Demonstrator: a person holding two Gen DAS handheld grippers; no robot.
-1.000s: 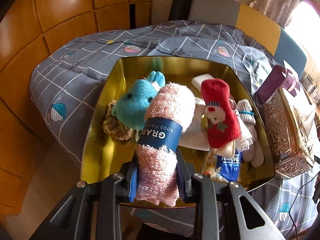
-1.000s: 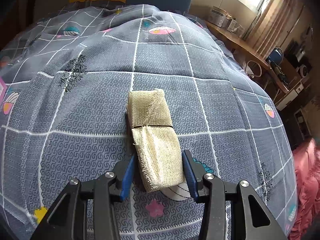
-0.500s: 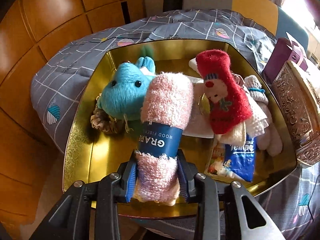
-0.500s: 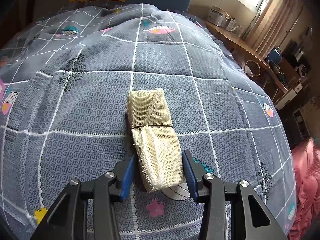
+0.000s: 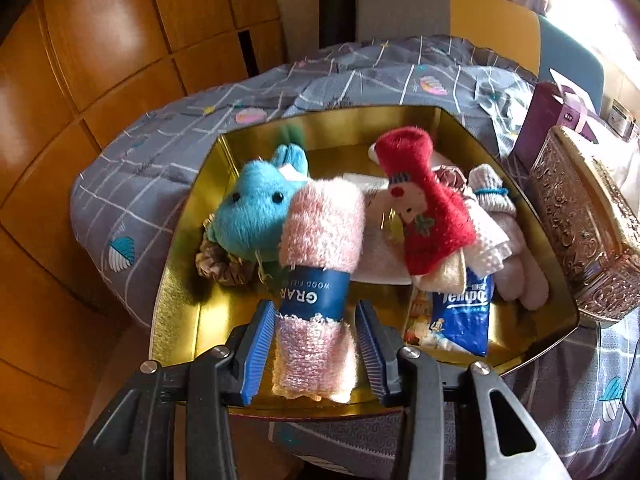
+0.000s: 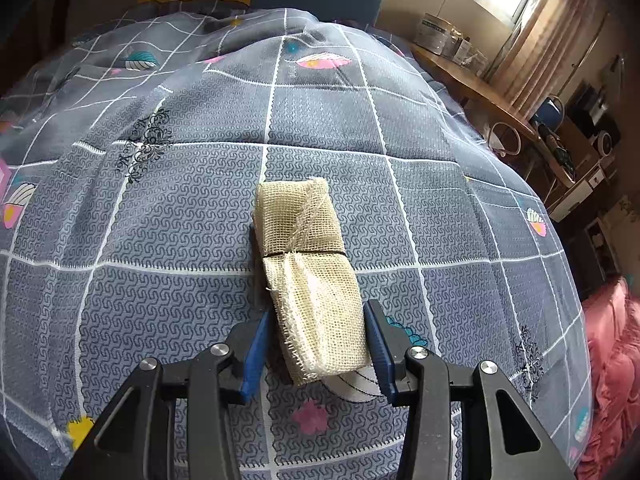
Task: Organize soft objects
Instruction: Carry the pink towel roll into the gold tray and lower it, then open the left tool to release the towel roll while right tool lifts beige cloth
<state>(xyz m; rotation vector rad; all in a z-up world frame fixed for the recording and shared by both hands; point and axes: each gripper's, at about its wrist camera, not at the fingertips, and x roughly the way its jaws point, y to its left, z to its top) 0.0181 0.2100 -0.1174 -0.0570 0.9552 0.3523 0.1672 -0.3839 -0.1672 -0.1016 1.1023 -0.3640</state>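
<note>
My left gripper (image 5: 316,344) stands open around a rolled pink towel (image 5: 320,248) with a blue paper band; gaps show between the pads and the towel. The towel lies in the gold tin (image 5: 180,280), leaning on a blue plush toy (image 5: 252,212). A red plush sock (image 5: 428,216), white cloths, a scrunchie (image 5: 220,268) and a blue tissue pack (image 5: 464,316) lie in the tin too. My right gripper (image 6: 320,340) is shut on a folded beige mesh cloth (image 6: 312,268) over the grey checked bedspread (image 6: 160,240).
An ornate silver box (image 5: 584,232) and a purple box (image 5: 548,120) stand right of the tin. Orange wooden panels (image 5: 100,80) stand at the left. A wooden side table (image 6: 480,92) with jars and shelves lies beyond the bed's right edge.
My left gripper moved forward and down into the tin, then opened its jaws off the pink towel. The right gripper and beige cloth have not moved.
</note>
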